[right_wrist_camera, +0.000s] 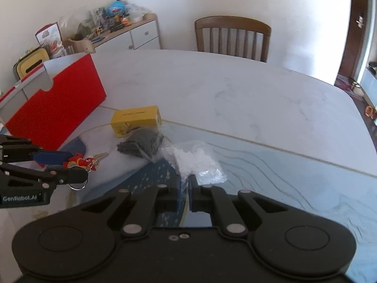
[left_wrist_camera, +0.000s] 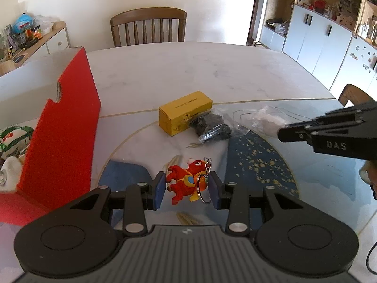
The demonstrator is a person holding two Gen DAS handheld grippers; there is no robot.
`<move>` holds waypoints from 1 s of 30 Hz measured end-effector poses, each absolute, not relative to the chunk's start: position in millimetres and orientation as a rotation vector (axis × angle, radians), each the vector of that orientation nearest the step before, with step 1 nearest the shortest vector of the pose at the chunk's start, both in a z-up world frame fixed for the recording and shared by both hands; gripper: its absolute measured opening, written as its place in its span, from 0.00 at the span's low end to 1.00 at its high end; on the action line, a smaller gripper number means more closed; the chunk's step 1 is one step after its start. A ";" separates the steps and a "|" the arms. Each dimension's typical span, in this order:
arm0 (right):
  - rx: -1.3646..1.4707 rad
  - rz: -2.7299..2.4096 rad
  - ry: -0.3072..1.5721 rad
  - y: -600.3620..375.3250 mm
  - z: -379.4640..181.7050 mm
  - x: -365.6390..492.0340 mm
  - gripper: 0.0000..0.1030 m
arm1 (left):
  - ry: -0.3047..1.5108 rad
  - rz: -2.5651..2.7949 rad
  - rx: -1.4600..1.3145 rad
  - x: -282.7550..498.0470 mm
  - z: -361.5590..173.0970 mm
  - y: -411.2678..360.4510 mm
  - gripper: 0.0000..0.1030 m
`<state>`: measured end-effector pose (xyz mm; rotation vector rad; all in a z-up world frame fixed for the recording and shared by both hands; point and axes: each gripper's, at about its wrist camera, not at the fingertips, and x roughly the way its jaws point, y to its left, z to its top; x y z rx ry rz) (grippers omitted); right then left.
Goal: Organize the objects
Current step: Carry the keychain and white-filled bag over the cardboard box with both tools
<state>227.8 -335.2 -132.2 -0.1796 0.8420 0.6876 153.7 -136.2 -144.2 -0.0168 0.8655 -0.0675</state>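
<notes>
A red toy keychain (left_wrist_camera: 186, 180) with a metal ring lies on the table between the open blue pads of my left gripper (left_wrist_camera: 187, 189); the pads stand on either side without pressing it. It also shows in the right wrist view (right_wrist_camera: 81, 162), beside the left gripper (right_wrist_camera: 64, 166). My right gripper (right_wrist_camera: 188, 186) is shut on the edge of a clear bag of white bits (right_wrist_camera: 195, 162). A yellow box (left_wrist_camera: 185, 112) and a bag of dark pieces (left_wrist_camera: 209, 127) lie behind the keychain.
A red open box (left_wrist_camera: 63, 136) stands at the left with stuffed items inside. The marble table (left_wrist_camera: 188, 70) stretches ahead to a wooden chair (left_wrist_camera: 148, 27). Cabinets (left_wrist_camera: 318, 40) line the right wall; a cluttered sideboard (right_wrist_camera: 132, 33) stands at the left.
</notes>
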 end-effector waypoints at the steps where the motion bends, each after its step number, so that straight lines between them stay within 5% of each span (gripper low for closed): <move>1: -0.170 0.679 0.844 -336.7 -129.3 223.5 0.05 | 0.865 -0.070 -0.019 152.0 -142.4 -135.8 0.36; 30: -0.096 0.765 0.742 -278.4 -25.6 126.6 0.05 | 0.730 -0.097 -0.115 86.2 -54.4 -62.3 0.36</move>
